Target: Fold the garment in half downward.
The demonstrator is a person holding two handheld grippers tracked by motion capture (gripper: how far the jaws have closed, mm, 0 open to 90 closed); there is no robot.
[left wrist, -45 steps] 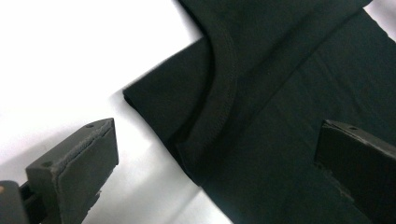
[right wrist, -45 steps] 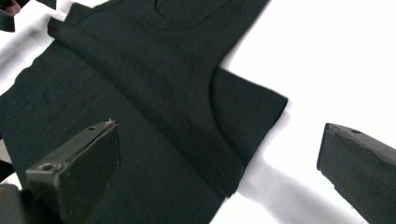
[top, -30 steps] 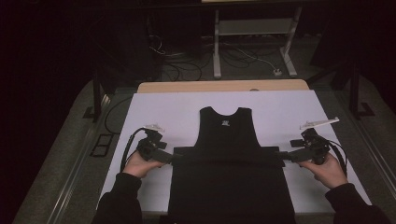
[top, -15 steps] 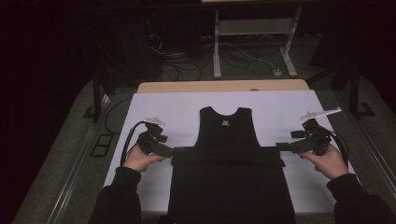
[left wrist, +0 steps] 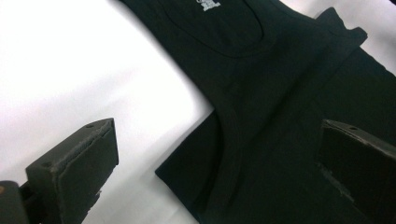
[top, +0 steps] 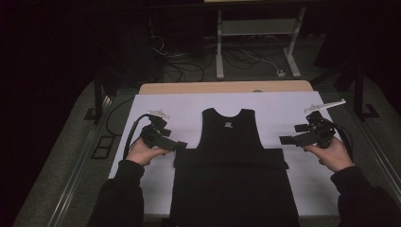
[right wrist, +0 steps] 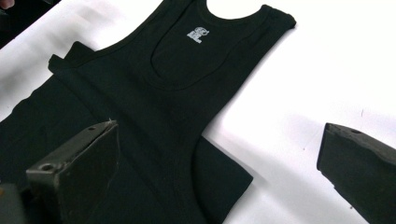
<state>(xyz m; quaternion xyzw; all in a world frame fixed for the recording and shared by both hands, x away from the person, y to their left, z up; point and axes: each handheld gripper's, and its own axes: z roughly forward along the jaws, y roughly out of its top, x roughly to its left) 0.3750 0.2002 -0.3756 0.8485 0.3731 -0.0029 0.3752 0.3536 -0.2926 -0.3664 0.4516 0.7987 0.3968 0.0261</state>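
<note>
Black tank top (top: 230, 170) lies flat mid-table on the white sheet (top: 179, 106) in the high view, left gripper (top: 176, 146) at its 9 o'clock, right gripper (top: 287, 140) at 3 o'clock. Left gripper view: jaws wide apart, holding nothing, over the top's folded corner. Right gripper view: jaws likewise spread, the neckline at 12 o'clock.

A white sheet (top: 279, 109) covers the bench (top: 189, 88), and a black tank top (top: 231, 165) lies flat on it, its lower part folded up.
</note>
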